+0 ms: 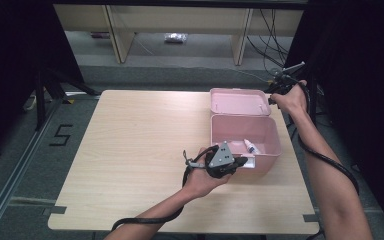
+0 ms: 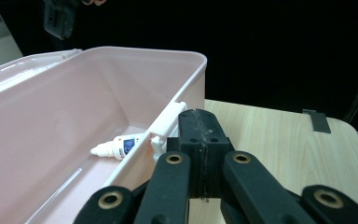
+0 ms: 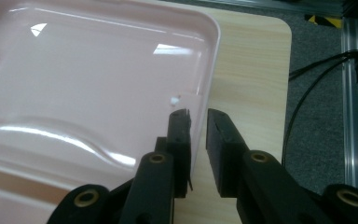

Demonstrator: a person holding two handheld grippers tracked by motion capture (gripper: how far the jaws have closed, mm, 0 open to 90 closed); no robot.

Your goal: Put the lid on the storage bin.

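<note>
Two grippers are at work on one pink box [image 1: 245, 137], which stands open at the right of centre in the high view, on the wooden table [image 1: 130, 150]. Nearest to me, my left gripper [image 2: 200, 140] has its jaws pressed fully together, with nothing between them; they rest just beside the white latch [image 2: 168, 126] on the front wall. Inside, a small white bottle [image 2: 116, 147] lies on its side at the bottom.

Farther away, my right gripper [image 3: 196, 140] stands at the edge of the lid [image 3: 98, 84], which lies back flat. Its jaws are a little apart and straddle the thin rim, but whether the pads press on it I cannot tell.

I judge this box to be light, thin plastic: stiff enough, but smooth and slippery, and it may slide when pushed. The lid rim is the best place to hold, with the body steadied at the front wall.
</note>
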